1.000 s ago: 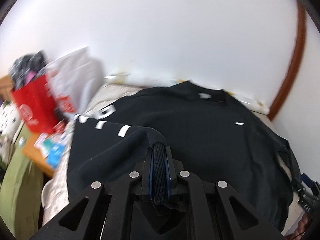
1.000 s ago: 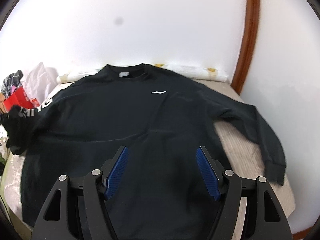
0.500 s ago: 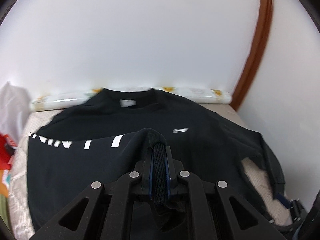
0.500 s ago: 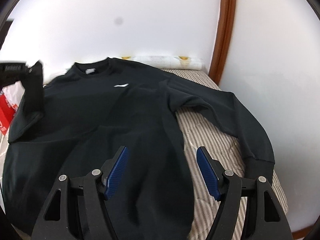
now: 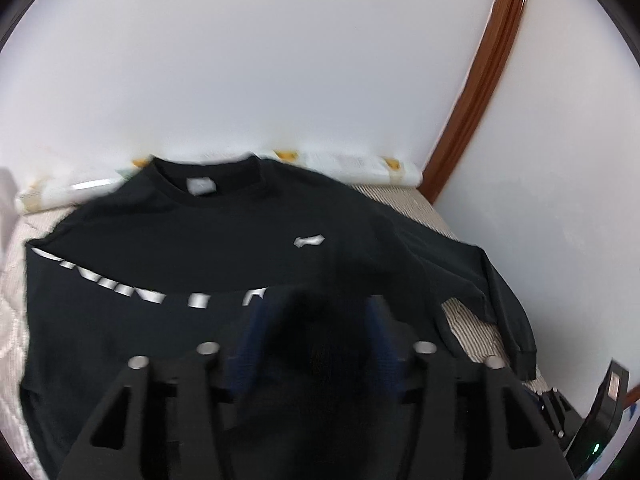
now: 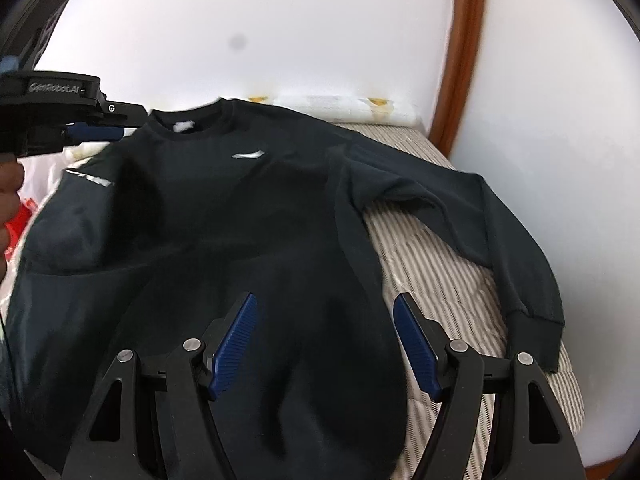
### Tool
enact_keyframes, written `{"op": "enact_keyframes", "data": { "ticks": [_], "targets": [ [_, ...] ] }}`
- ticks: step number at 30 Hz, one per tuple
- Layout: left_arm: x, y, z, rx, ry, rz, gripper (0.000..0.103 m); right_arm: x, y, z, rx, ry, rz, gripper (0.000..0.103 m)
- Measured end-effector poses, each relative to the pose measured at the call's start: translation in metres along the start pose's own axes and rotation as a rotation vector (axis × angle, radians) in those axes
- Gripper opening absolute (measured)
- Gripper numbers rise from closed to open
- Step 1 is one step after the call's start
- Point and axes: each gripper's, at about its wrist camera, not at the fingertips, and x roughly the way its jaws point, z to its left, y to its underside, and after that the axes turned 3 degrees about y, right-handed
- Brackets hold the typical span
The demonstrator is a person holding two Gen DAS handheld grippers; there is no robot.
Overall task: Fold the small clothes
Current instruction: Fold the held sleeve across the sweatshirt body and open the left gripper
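A black sweatshirt [image 5: 224, 240] lies face up on a striped mattress [image 6: 432, 272], collar toward the wall. Its left sleeve [image 5: 120, 280], printed with white letters, is folded across the chest. My left gripper [image 5: 316, 306] hovers over that fold with its jaws opening. A blurred dark lump of sleeve cloth sits between the blue pads, which no longer press on it. In the right wrist view the left gripper [image 6: 94, 133] hangs at the upper left with nothing dangling from it. My right gripper [image 6: 325, 300] stands open above the sweatshirt's lower body [image 6: 240, 208]. The right sleeve [image 6: 500, 232] stretches out over the mattress.
A white roll [image 6: 344, 106] lies along the wall behind the collar. A brown wooden door frame [image 6: 464, 60] rises at the right. Something red [image 6: 24, 210] and white bags sit off the mattress's left side. A person's hand [image 6: 8, 192] holds the left gripper.
The left gripper carried the lettered sleeve rightward over the chest, then its jaws parted from the cloth. The right gripper shifted toward the outstretched right sleeve and stayed open.
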Motion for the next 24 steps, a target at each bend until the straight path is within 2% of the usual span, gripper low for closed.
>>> {"op": "enact_keyframes", "data": {
  "ticks": [4, 9, 11, 13, 15, 21, 24],
  "targets": [
    [-0.033, 0.009, 0.038, -0.021, -0.070, -0.035, 0.058, 0.000, -0.012, 0.020, -0.045, -0.063, -0.009, 0.071],
    [-0.065, 0.037, 0.109, -0.082, -0.250, -0.043, 0.062, 0.020, -0.038, 0.051, -0.089, -0.168, 0.000, 0.071],
    [-0.073, 0.054, 0.144, -0.118, -0.318, -0.023, 0.063, 0.036, -0.050, 0.061, -0.101, -0.190, 0.021, 0.071],
    [-0.077, 0.071, 0.176, -0.156, -0.362, 0.000, 0.063, 0.052, -0.059, 0.067, -0.122, -0.207, 0.041, 0.063],
    [-0.078, 0.086, 0.206, -0.192, -0.402, 0.028, 0.063, 0.070, -0.066, 0.071, -0.138, -0.241, 0.068, 0.063],
    [-0.068, 0.109, 0.264, -0.265, -0.448, 0.062, 0.063, 0.128, -0.079, 0.068, -0.040, -0.276, 0.159, 0.063],
    [-0.059, 0.104, 0.278, -0.274, -0.398, 0.050, 0.063, 0.157, -0.085, 0.070, 0.020, -0.328, 0.212, 0.063]
  ]
}}
